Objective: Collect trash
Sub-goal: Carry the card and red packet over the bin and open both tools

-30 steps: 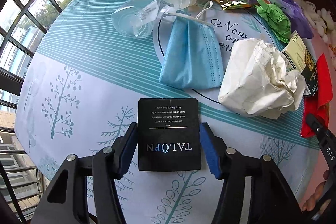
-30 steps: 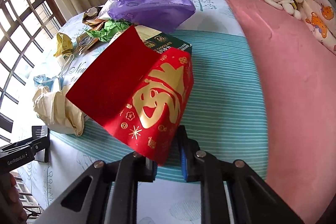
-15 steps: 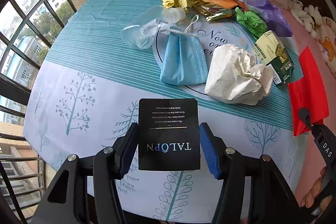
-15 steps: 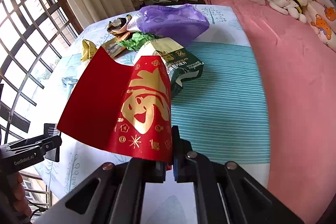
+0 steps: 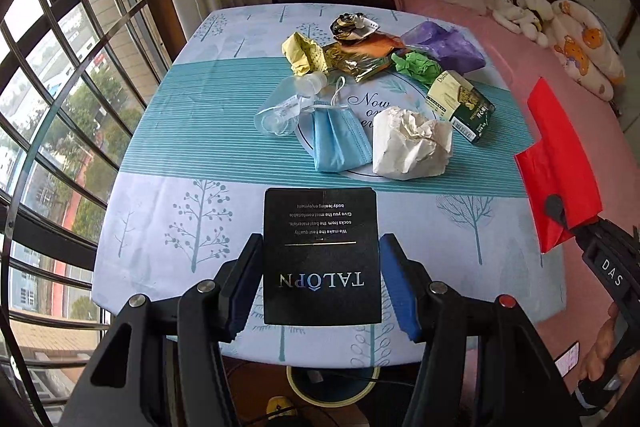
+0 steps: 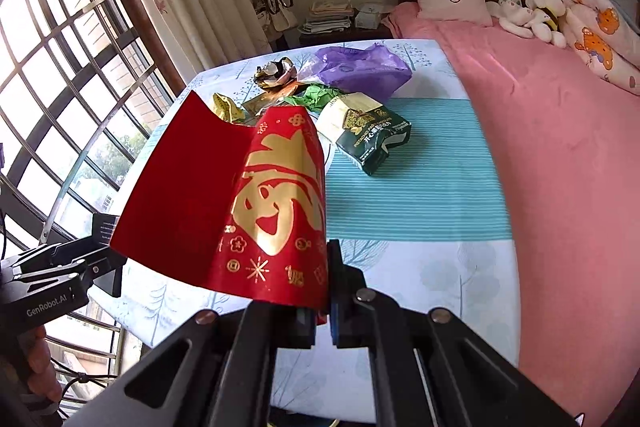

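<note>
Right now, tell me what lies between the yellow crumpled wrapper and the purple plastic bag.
In the left wrist view, the gold foil wrapper and the green crumpled paper lie between the yellow crumpled wrapper and the purple plastic bag.

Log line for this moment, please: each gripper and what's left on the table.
left gripper: black card | right gripper: shut on red envelope | table: mask, paper wad, box

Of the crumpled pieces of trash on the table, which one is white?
The big crumpled paper ball beside the blue face mask; the other crumpled pieces are yellow, green and purple.
</note>
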### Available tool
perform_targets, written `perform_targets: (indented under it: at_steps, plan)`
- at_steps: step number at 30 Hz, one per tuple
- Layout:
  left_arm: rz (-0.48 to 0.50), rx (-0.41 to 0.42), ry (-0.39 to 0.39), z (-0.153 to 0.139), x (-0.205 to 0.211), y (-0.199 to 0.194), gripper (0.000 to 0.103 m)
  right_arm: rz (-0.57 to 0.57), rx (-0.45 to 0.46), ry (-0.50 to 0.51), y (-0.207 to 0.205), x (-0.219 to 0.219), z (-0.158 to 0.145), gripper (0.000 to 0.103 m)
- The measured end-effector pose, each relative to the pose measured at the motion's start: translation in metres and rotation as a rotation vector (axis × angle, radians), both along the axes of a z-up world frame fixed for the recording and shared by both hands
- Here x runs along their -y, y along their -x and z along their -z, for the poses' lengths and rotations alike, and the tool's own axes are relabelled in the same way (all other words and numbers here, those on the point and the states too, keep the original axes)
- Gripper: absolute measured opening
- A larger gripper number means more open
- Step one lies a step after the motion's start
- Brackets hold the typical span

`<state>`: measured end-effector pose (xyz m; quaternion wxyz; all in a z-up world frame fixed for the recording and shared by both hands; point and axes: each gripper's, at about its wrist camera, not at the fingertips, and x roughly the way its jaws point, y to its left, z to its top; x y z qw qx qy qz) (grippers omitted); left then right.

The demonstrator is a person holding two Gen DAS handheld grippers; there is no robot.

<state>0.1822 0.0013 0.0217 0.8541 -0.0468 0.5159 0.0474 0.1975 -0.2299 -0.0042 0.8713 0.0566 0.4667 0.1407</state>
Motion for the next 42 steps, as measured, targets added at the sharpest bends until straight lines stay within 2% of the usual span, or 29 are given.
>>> perform_targets:
  at_steps: [6,13,19,25,31,37,42]
  plan:
    - [0.078,0.024,-0.007,-0.008,-0.024,0.043,0.056,0.056,-0.007,-0.014,0.057,-0.027,-0.006,0.004]
    - [0.162,0.028,0.012,-0.003,-0.047,0.095,0.056,0.143,-0.012,-0.02,0.128,-0.05,-0.006,0.004]
    - [0.235,-0.008,0.03,0.013,-0.055,0.131,0.056,0.192,-0.062,-0.014,0.183,-0.061,0.013,0.004]
    - [0.291,-0.083,0.05,0.04,-0.048,0.158,0.056,0.229,-0.157,-0.011,0.217,-0.06,0.043,0.004]
    - [0.359,-0.182,0.042,0.089,-0.024,0.181,0.056,0.247,-0.267,-0.009,0.24,-0.06,0.095,0.004]
    - [0.402,-0.294,0.035,0.162,-0.002,0.197,0.056,0.267,-0.384,-0.021,0.251,-0.06,0.169,0.004]
    - [0.412,-0.346,0.014,0.235,0.014,0.196,0.056,0.285,-0.462,-0.041,0.25,-0.055,0.243,0.004]
